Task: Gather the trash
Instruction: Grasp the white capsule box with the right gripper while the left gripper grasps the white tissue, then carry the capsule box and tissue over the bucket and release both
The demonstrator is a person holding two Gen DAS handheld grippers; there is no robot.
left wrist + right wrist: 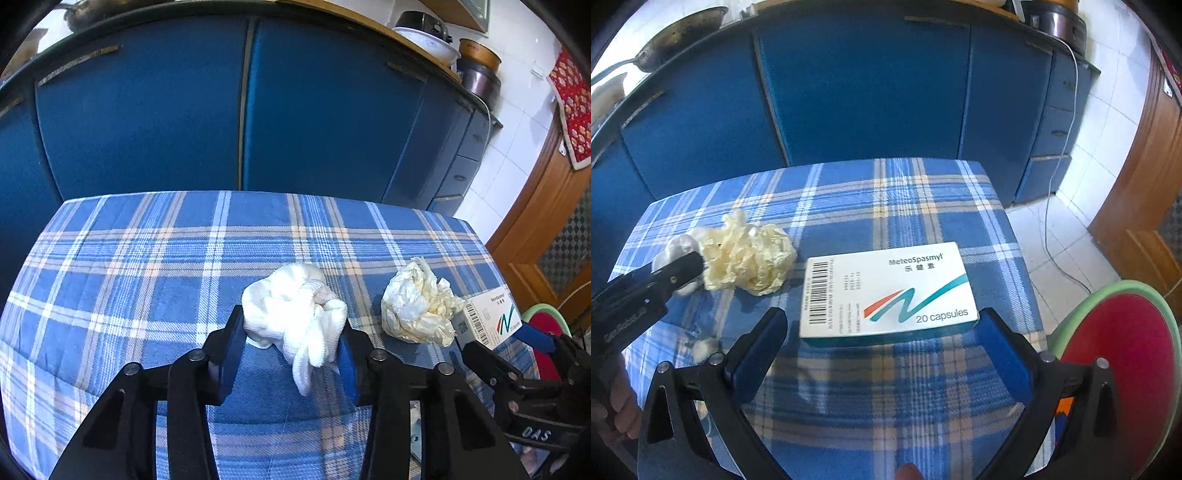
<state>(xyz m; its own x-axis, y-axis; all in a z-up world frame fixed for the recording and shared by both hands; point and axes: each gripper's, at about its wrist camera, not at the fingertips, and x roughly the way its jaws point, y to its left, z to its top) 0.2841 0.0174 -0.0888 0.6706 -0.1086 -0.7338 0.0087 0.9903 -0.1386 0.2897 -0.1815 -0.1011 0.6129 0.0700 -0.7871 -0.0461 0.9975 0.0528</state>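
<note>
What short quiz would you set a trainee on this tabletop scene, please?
1. True or false: the right gripper grips the medicine box.
2. The fingers of the left gripper close on: A the white cloth wad, B a cup, C a spoon?
3. What lies between wad and box?
Key: 1 false, its fingers stand open; 2 A; 3 crumpled yellowish paper.
</note>
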